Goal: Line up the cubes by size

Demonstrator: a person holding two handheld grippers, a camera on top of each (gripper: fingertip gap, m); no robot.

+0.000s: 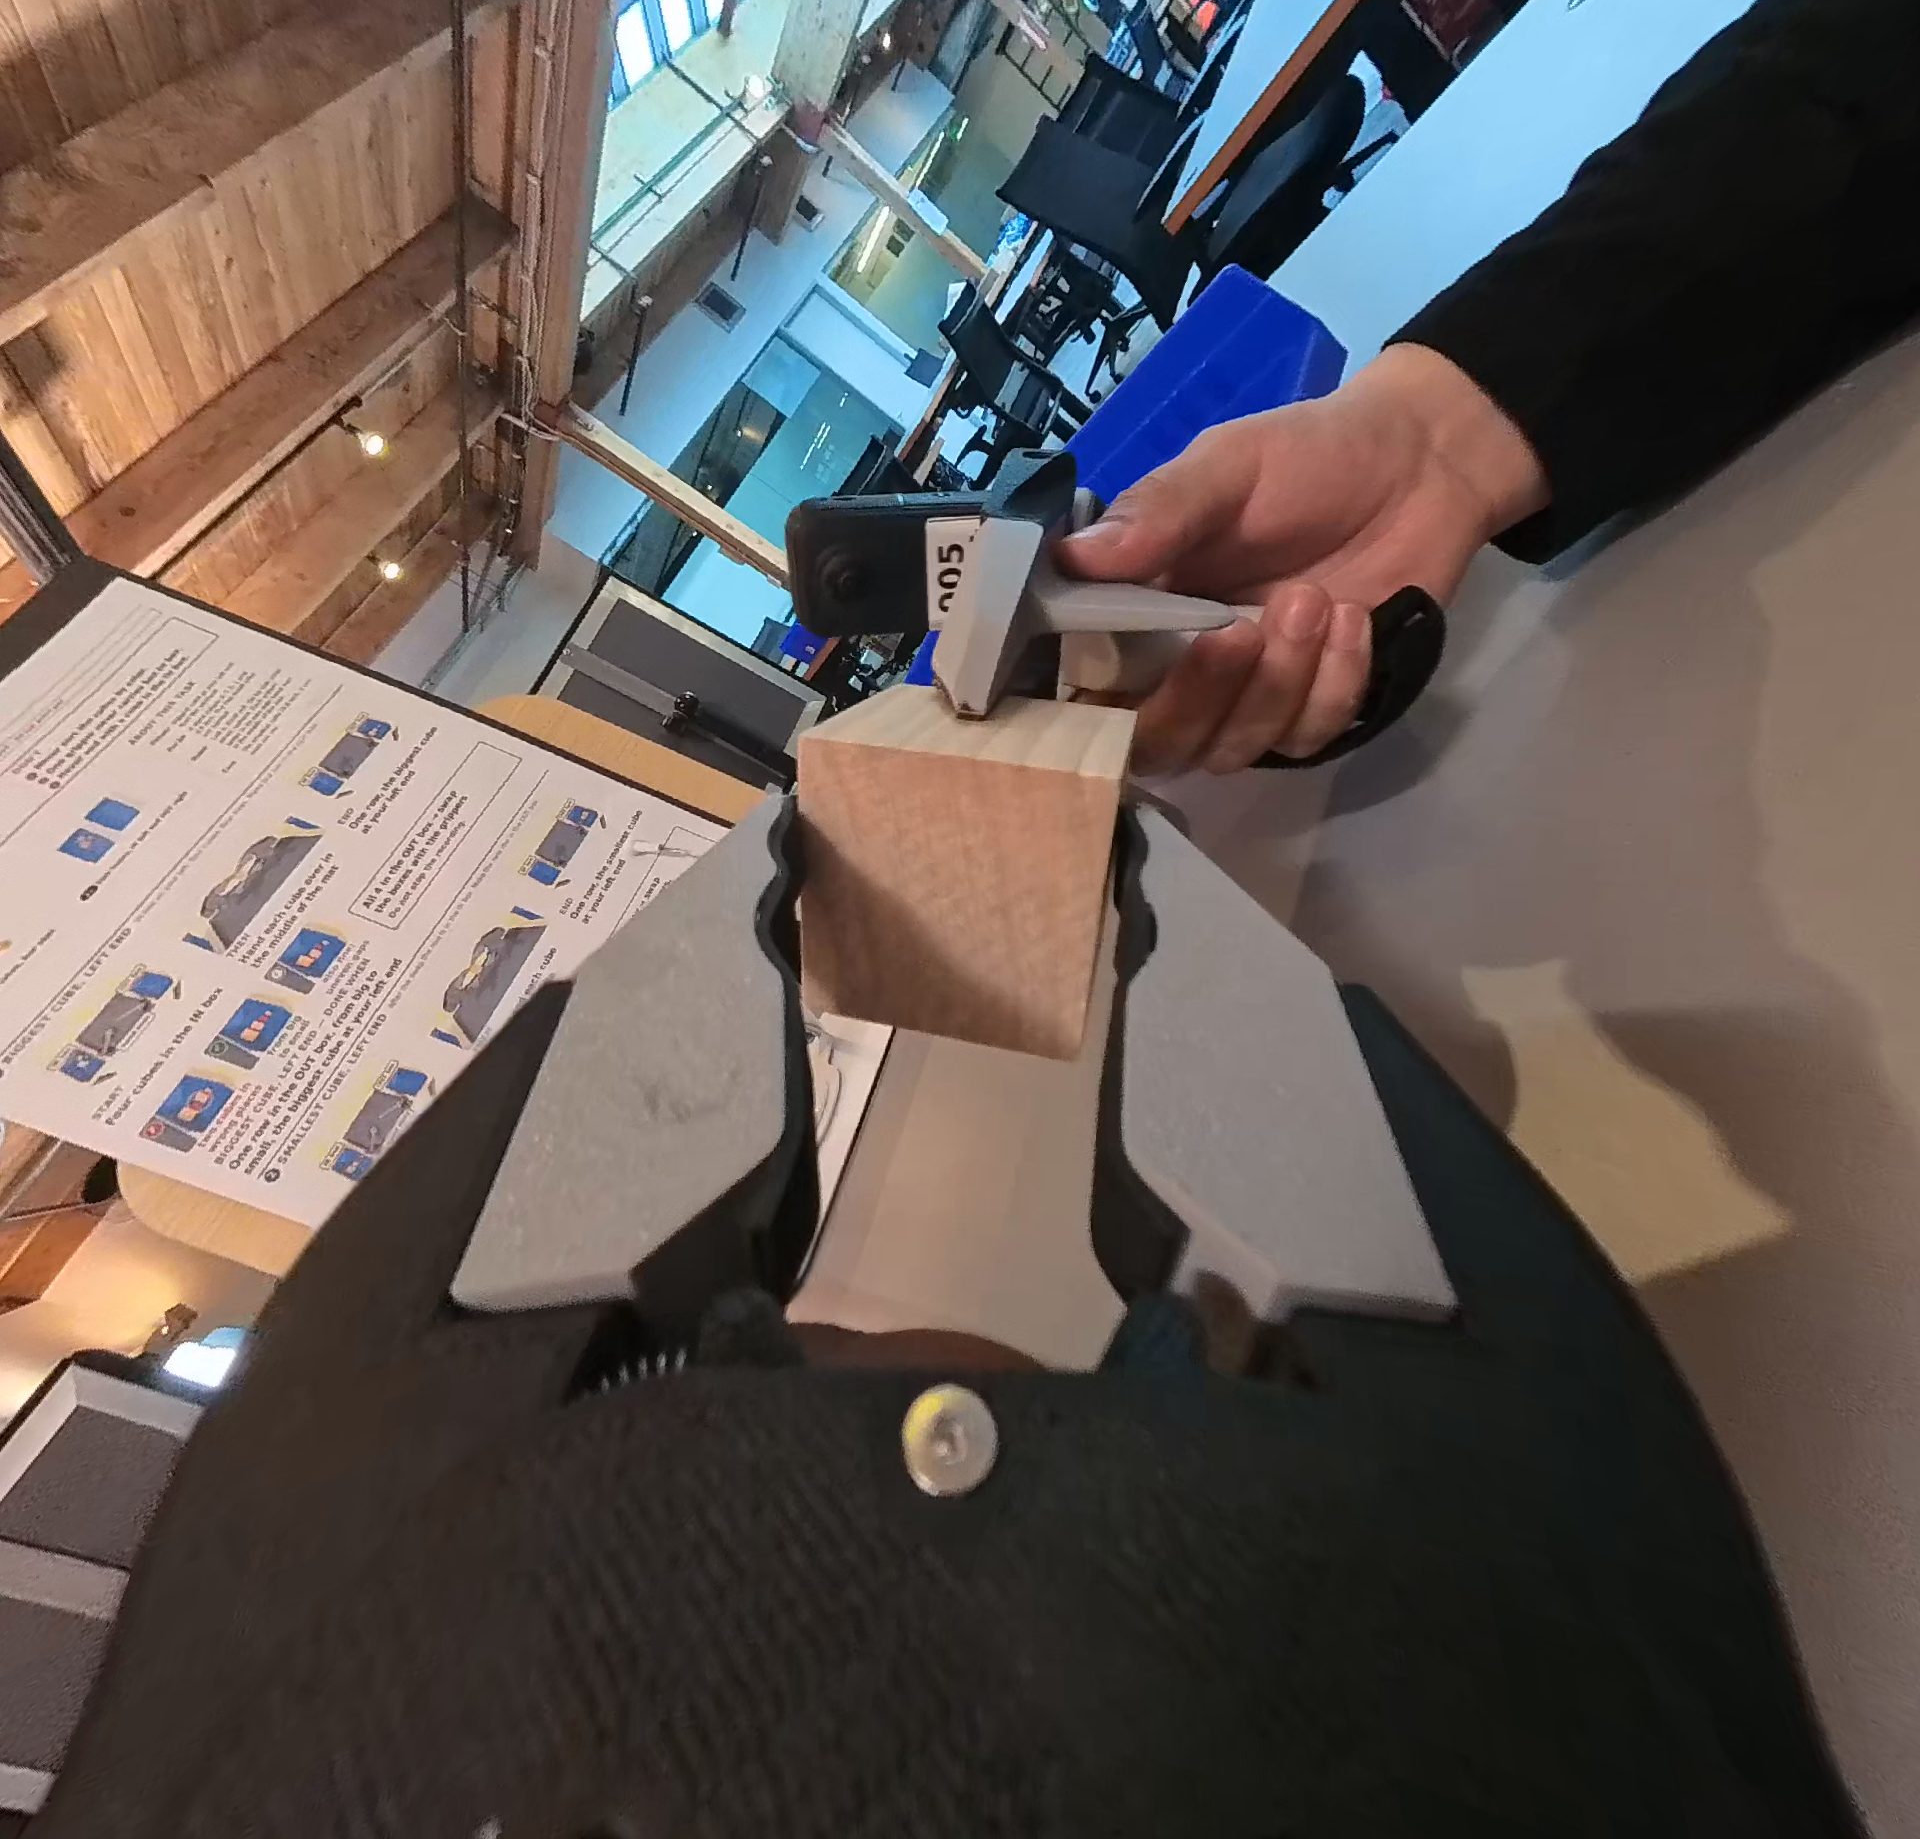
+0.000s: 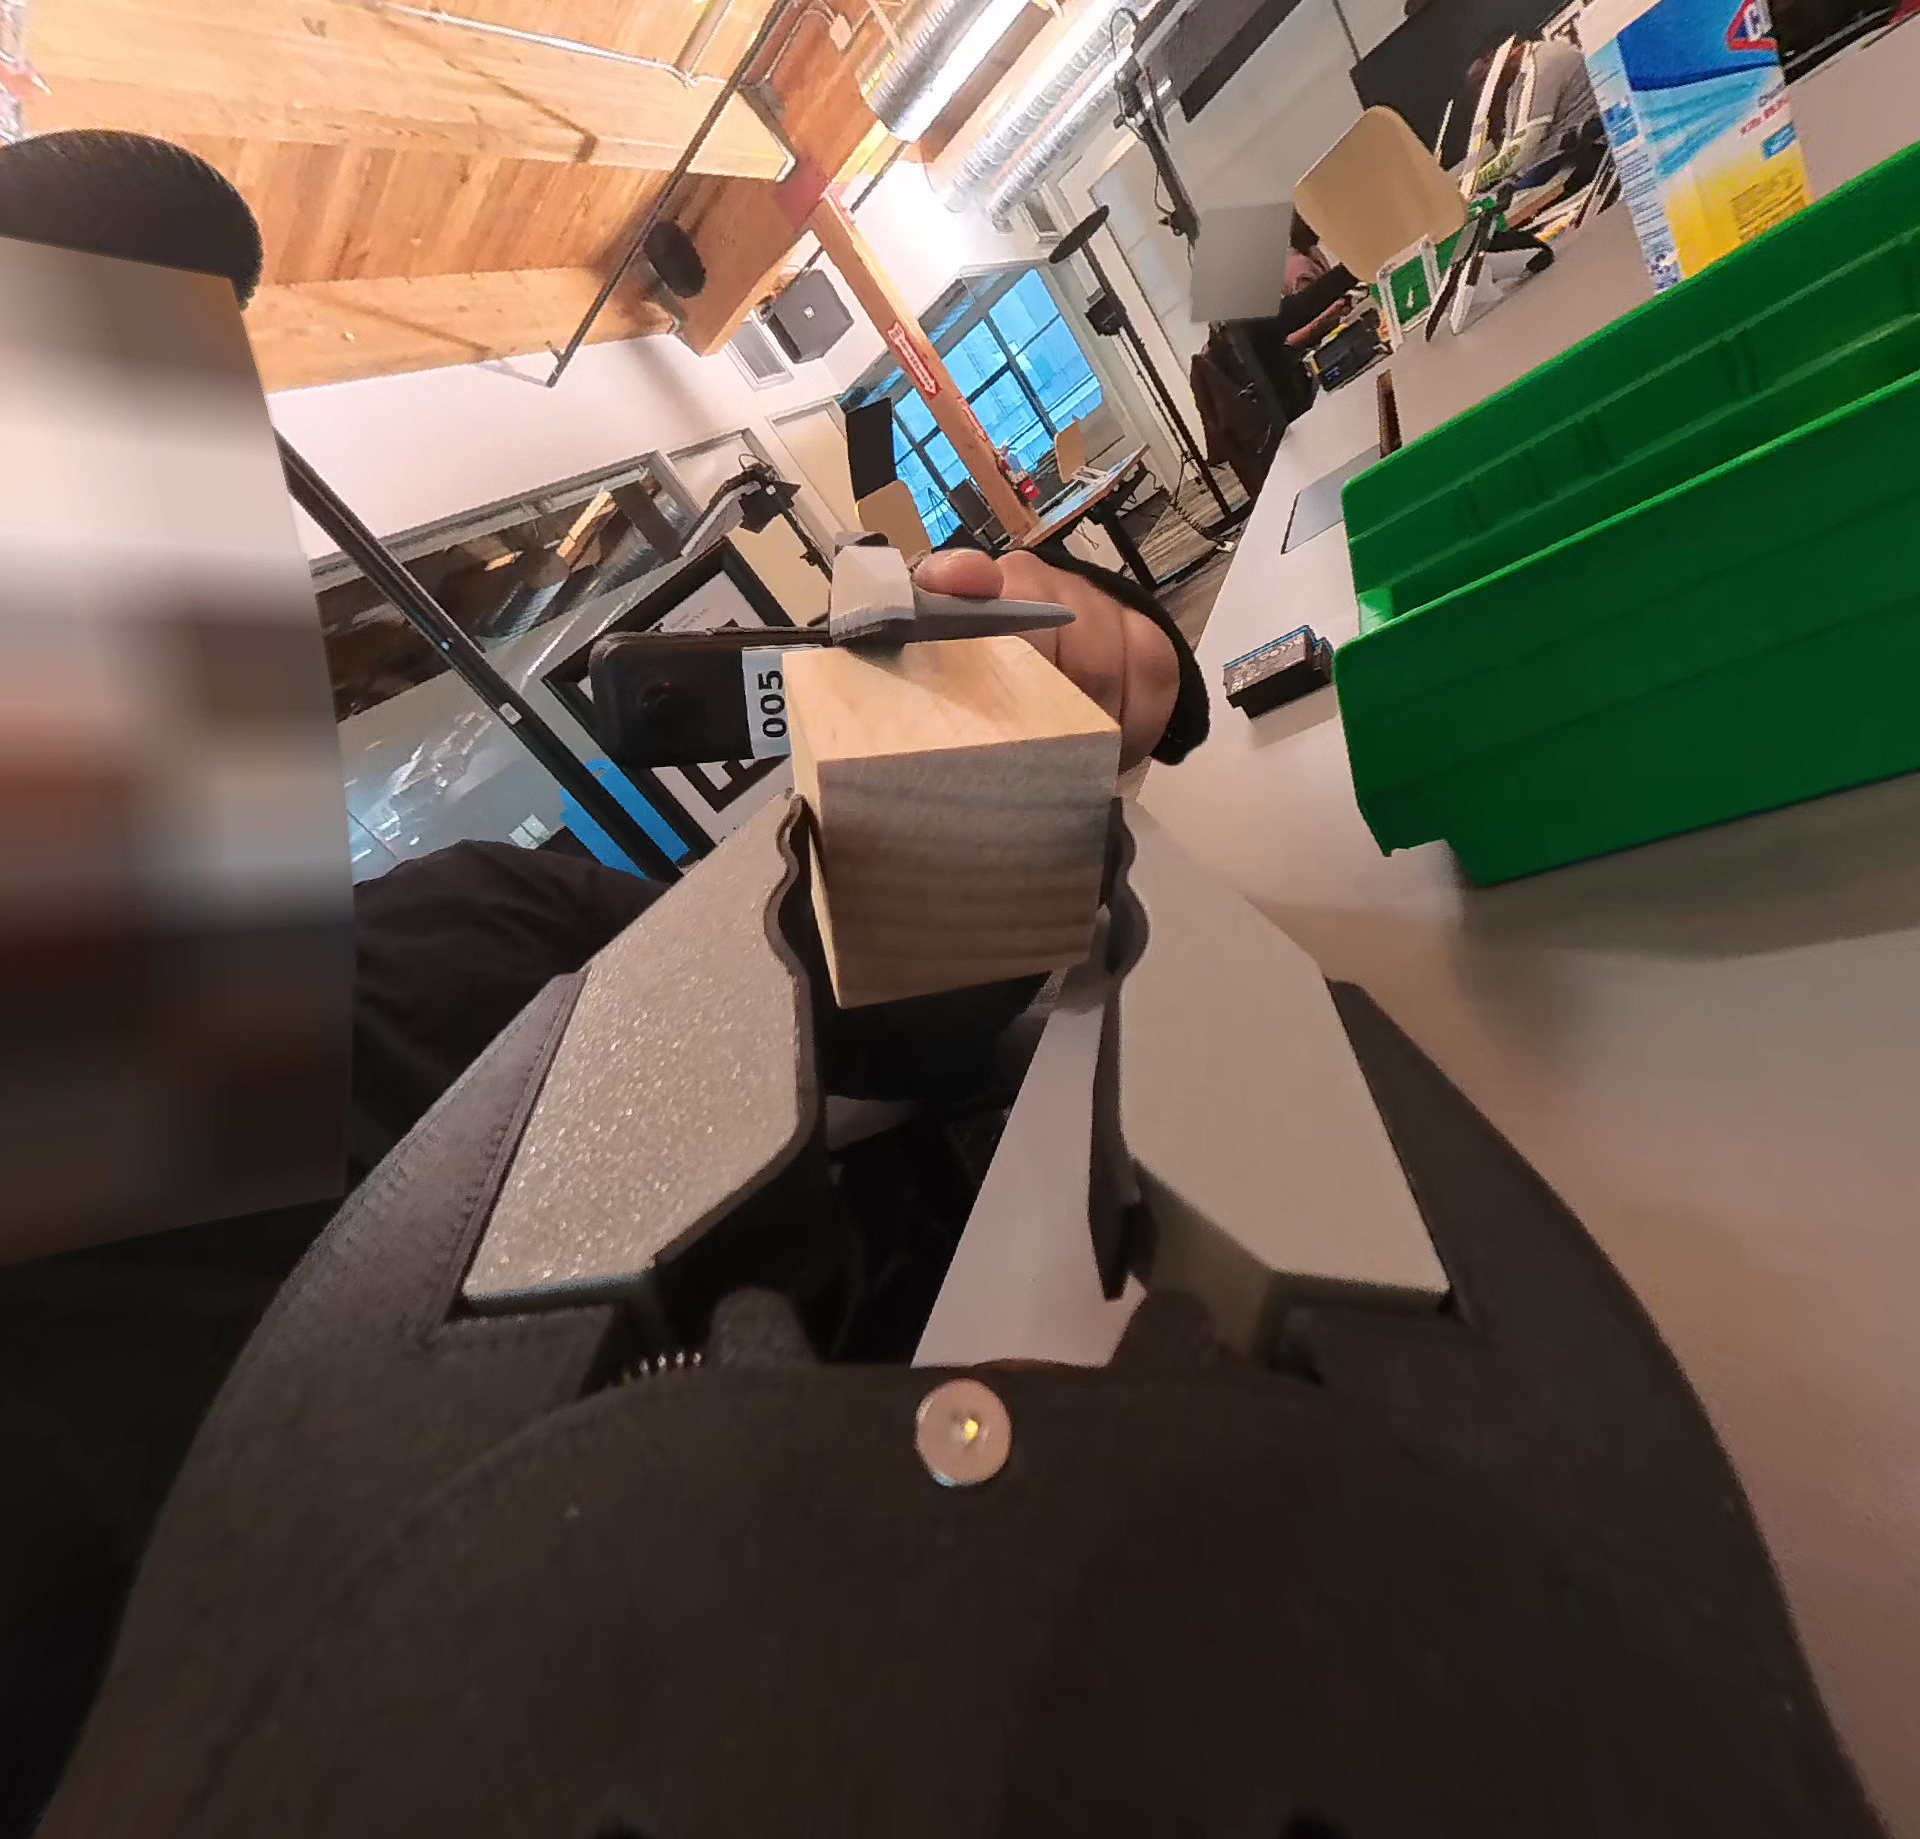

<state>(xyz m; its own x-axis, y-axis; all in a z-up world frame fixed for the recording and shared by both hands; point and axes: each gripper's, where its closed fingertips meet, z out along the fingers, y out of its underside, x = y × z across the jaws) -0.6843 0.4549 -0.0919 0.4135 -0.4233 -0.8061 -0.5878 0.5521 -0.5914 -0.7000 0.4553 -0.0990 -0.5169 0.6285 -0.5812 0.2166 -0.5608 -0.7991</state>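
Left wrist view showed the left gripper [image 1: 956, 906] clamped on a pale square-faced wooden cube [image 1: 951, 885], one grey finger [image 1: 665, 1051] pressed against each of two opposite side faces. The cube was held in the air above the grey tabletop [image 1: 1662, 958], tilted, with one corner pointing down. As a cube it had no apparent long axis. The right gripper [image 1: 982, 688] met the same cube at its far top edge; from this view I cannot tell whether it gripped. A hand [image 1: 1309, 553] in a black sleeve held that tool. Right wrist view showed the right gripper [image 2: 956, 885] also closed narrowly on the cube [image 2: 951, 833], fingers on two opposite faces, with the left gripper [image 2: 894, 636] touching its far upper edge. A green plastic bin [image 2: 1621, 709] stood on the tabletop [image 2: 1558, 1062] to the right, well apart.
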